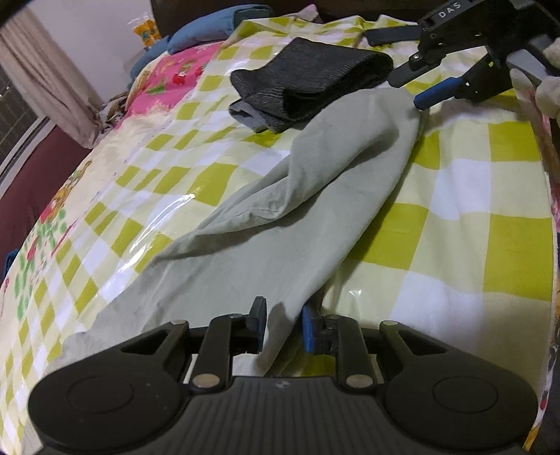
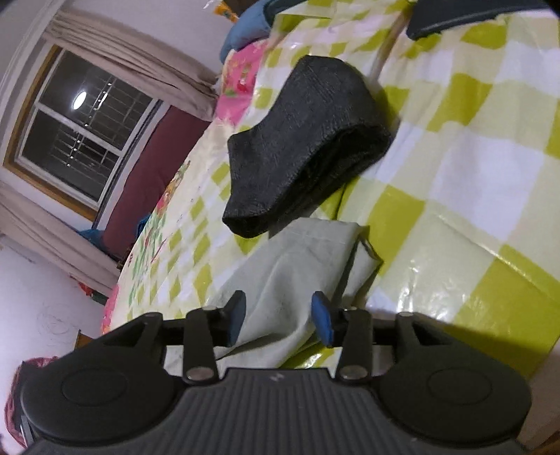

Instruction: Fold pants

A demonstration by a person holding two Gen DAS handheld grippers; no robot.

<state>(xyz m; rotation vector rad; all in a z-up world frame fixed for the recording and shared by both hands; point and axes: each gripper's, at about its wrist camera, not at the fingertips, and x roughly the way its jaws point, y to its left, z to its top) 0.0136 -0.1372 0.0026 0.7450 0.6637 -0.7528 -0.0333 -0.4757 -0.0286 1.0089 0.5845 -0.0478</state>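
Pale grey-green pants (image 1: 315, 182) — rumpled, partly folded — on checked bedspread (image 1: 490, 217)

Bed (image 1: 455, 196): glossy yellow-green and white checked cover. Lying on it: pale grey-green pants (image 1: 273, 224), partly folded; folded dark grey garment (image 1: 308, 80) just beyond; blue pillow (image 1: 206, 29) at far end.

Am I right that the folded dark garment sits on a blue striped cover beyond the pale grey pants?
Not quite: the cover is yellow-green and white checked, not blue striped, as the left wrist view shows. The folded dark garment does sit on it beyond the pale grey pants.
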